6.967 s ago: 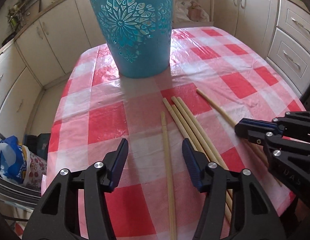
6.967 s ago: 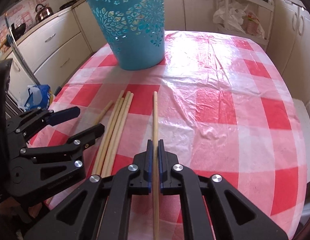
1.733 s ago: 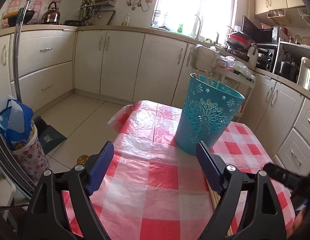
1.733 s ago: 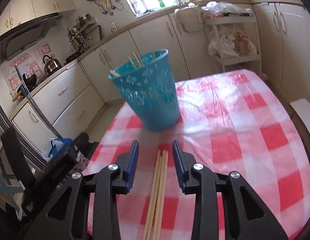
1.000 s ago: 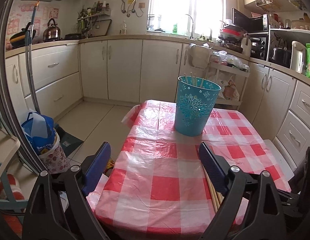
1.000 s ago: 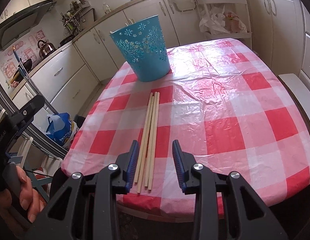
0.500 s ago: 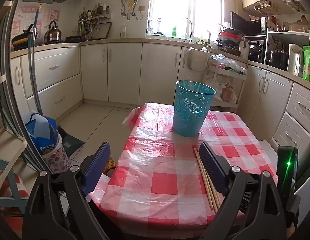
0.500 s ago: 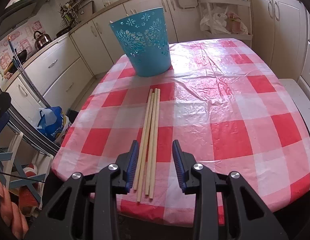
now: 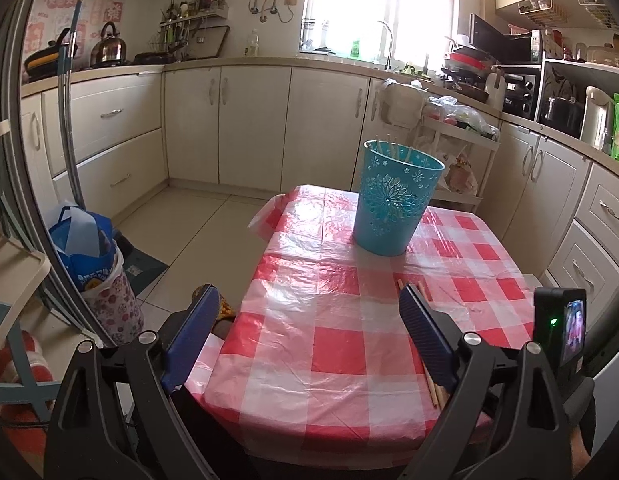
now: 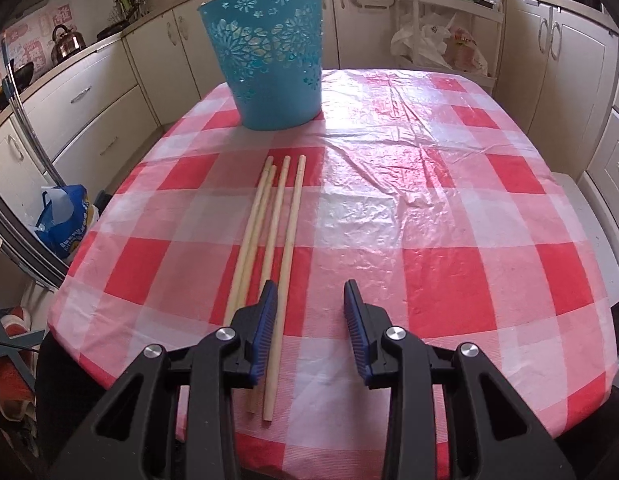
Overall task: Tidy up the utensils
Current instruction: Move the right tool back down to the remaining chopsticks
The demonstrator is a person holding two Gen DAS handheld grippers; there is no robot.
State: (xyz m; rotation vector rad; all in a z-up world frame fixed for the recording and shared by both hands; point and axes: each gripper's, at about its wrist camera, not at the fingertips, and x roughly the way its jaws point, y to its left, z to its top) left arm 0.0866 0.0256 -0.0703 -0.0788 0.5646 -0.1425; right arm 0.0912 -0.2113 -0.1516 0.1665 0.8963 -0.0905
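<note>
Several long wooden chopsticks (image 10: 275,236) lie side by side on the red-and-white checked tablecloth (image 10: 429,200), pointing toward a blue cut-out bucket (image 10: 269,52) at the table's far end. My right gripper (image 10: 309,300) is open and empty, low over the near table edge, just right of the chopsticks. My left gripper (image 9: 305,320) is open and empty, held back off the table's left corner. In the left wrist view the bucket (image 9: 393,204) holds a few chopsticks, and the table chopsticks (image 9: 423,294) are partly hidden behind the right finger (image 9: 423,336).
The table stands in a kitchen with cream cabinets (image 9: 245,120) all around. A blue bag (image 9: 85,248) sits on the floor to the left. A white trolley with bags (image 10: 441,40) stands behind the table. A device with a green light (image 9: 559,324) is at the right.
My right gripper has moved down and forward over the table's near edge, beside the chopsticks. My left gripper has shifted slightly; the table looks a little nearer.
</note>
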